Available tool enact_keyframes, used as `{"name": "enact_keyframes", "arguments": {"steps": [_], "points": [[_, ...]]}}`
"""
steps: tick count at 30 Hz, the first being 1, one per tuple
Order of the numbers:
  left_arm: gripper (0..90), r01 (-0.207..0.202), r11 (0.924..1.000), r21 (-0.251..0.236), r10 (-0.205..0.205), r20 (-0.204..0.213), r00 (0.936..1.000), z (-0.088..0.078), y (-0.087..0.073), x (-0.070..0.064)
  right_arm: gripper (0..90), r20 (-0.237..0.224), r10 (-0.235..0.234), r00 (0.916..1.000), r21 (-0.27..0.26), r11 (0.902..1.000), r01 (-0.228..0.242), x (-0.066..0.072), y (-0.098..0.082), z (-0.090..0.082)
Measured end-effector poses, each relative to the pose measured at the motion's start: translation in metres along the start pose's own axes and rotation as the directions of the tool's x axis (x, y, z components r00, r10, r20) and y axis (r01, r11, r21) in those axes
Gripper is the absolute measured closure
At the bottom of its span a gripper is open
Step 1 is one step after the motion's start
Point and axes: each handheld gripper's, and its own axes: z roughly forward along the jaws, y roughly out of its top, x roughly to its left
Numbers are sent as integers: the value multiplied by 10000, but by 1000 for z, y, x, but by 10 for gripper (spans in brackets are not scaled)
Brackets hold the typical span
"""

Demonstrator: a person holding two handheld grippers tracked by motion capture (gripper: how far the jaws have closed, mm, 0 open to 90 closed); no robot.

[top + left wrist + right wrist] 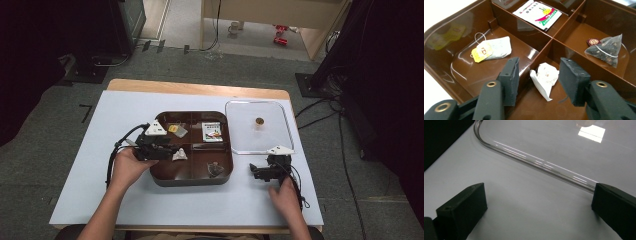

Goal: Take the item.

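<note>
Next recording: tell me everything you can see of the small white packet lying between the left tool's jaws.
The white packet is a small crumpled pouch of paper-like material, faintly printed, with one pointed corner toward the camera. It lies loose on the floor of a compartment of the brown tray, close beside the middle divider. The left tool straddles it with a jaw on either side; a gap shows at each side, so neither pad presses on it. In the high view it shows at the tool's tip, in the tray's near-left compartment.
</note>
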Motion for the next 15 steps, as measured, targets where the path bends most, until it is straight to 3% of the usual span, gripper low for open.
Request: {"name": "enact_keyframes", "arguments": {"steps": [5, 8, 15], "points": [[577, -86, 10000, 47, 86, -37, 10000, 4, 0, -3, 0, 0, -2, 10000, -2, 10000, 2, 0, 0, 0], [584, 221, 9994, 248, -220, -46, 9997, 9, 0, -6, 0, 0, -4, 10000, -2, 10000, 4, 0, 0, 0], [572, -203, 9989, 415, 203, -9, 9998, 18, -3, -10, 0, 2, -1, 10000, -2, 10000, 1, 0, 0, 0]]}}
